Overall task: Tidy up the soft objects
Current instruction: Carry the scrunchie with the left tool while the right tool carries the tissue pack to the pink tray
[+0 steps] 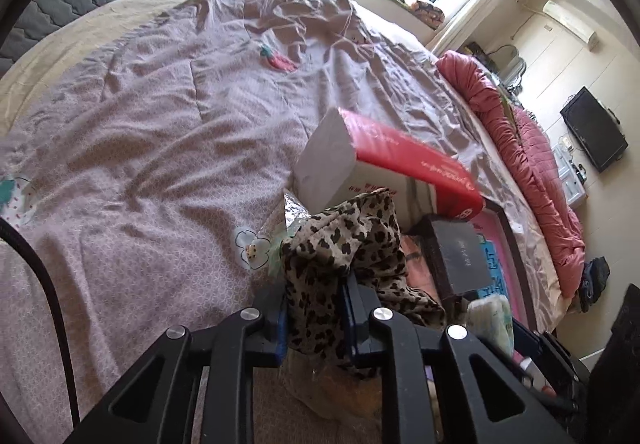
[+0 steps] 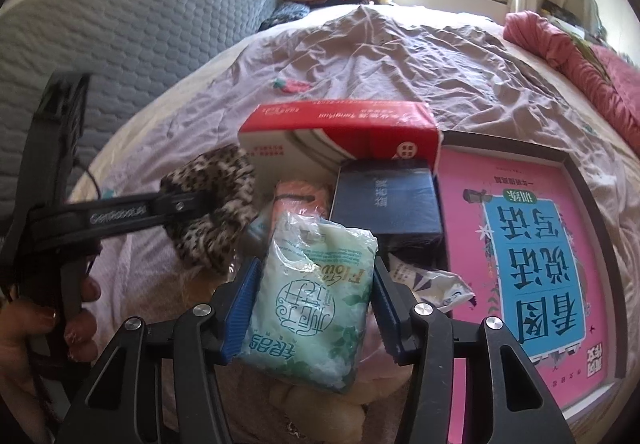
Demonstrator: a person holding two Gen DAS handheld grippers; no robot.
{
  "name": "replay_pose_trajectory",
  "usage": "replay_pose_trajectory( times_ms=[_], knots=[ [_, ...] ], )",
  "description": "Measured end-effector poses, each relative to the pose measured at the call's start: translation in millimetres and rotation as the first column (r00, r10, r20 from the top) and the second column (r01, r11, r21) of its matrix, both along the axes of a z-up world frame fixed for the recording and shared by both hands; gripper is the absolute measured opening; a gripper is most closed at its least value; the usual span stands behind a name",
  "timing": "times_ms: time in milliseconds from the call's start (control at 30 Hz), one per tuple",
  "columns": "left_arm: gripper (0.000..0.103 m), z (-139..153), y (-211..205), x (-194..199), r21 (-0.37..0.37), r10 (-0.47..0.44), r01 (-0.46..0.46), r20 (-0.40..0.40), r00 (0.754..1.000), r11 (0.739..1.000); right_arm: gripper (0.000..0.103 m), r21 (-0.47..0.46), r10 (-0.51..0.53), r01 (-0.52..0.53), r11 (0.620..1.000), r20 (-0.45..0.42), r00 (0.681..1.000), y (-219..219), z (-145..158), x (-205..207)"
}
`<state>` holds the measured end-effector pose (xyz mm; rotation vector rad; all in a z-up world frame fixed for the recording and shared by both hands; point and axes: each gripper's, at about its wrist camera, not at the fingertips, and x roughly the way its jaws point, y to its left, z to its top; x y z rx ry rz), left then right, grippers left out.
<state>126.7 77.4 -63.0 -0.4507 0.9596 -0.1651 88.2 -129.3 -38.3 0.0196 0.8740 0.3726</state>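
Note:
In the left wrist view my left gripper (image 1: 316, 308) is shut on a bunched leopard-print cloth (image 1: 340, 240), which stands up between the blue pads. The right wrist view shows the same cloth (image 2: 216, 179) in the left gripper (image 2: 196, 203) from the side, just left of the pile. My right gripper (image 2: 314, 304) is shut on a pale green soft tissue pack (image 2: 316, 284), with one pad against each side. That pack (image 1: 492, 316) shows at the lower right of the left wrist view. A peach soft item (image 2: 300, 195) lies behind the pack, partly hidden.
A red and white tissue box (image 2: 340, 135) and a dark box (image 2: 388, 199) stand behind the pile. A pink book (image 2: 520, 244) lies in a dark-rimmed tray (image 2: 576, 179). All rest on a wrinkled mauve bedspread (image 1: 160, 123). A hand (image 2: 24, 344) holds the left gripper's handle.

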Motion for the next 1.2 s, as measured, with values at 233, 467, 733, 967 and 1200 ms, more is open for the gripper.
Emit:
replay_pose_trajectory(
  times_ms=[233,467,733,967,1200],
  knots=[
    [0.021,21.8,15.9,-19.0,-0.025,0.055,-0.054,0.036,0.998,0.998,0.054,0.046,-0.036,0.035,0.998,0.009,0.999,-12.0,11.2,-1.9],
    [0.011,41.2,15.5,-37.5,-0.033,0.063,-0.061,0.069,0.996,0.998,0.054,0.080,-0.062,0.060,0.995,0.024,0.998,-23.4,22.5,-5.4],
    [0.008,52.7,12.5,-48.0,-0.025,0.066,-0.065,0.080,0.995,0.998,0.053,0.116,-0.089,0.085,0.990,0.030,0.996,-36.7,30.1,-10.5],
    [0.008,69.4,-18.4,-53.3,-0.005,0.013,-0.012,0.093,0.996,1.000,0.053,0.169,-0.128,0.118,0.978,0.045,0.991,-57.1,45.1,-16.5],
    [0.008,86.0,-72.9,-58.9,0.024,-0.083,0.081,0.111,0.990,0.996,0.053,0.216,-0.221,0.209,0.954,0.032,0.975,-95.8,55.8,-24.3]
  ],
)
